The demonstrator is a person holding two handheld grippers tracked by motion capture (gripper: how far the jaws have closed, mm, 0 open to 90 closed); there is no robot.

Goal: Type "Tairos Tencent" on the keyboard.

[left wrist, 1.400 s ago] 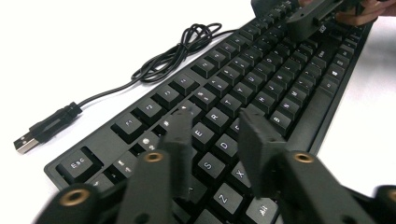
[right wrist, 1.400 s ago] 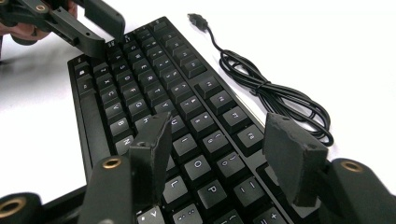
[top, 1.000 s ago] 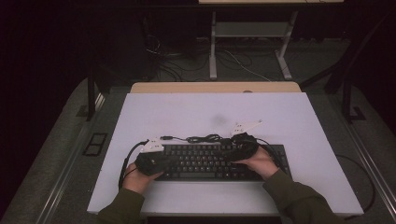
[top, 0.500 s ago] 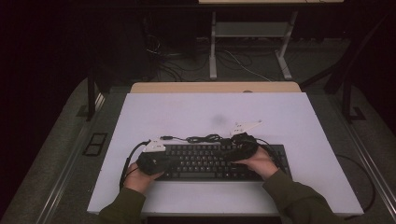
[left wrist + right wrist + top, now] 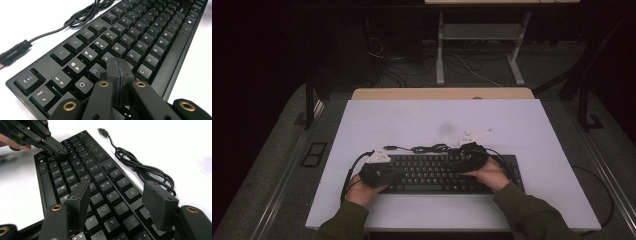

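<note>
My left hand-held gripper [image 5: 117,72] has its jaws pressed fully together, nothing between them, and the joined tip rests down among the keys of the black keyboard [image 5: 437,172] around the E and D, at the keyboard's left end. My right hand-held gripper [image 5: 120,202] stands with its jaws partly apart, holding nothing, hovering just over the keys at the right end near O, P and L.

The keyboard lies flat on the white bench [image 5: 412,120], close to the near edge and roughly centred between the left and right edges. Its cable [image 5: 142,170] lies bundled in loose loops on the bench just beyond the keyboard's far edge, with the plug [image 5: 10,53] lying free toward the left.

Compared with the two pictures from the last second, nothing has shifted: both hands sit in the same spots, the keyboard and cable lie as they did, and neither pair of jaws has widened or narrowed. I read that as a steady press rather than a move in progress. The closed left tip looks set for poking one key, so I judge the work to be key pressing, with the right hand waiting its turn. The risk is a blunt tip catching a neighbouring key.
</note>
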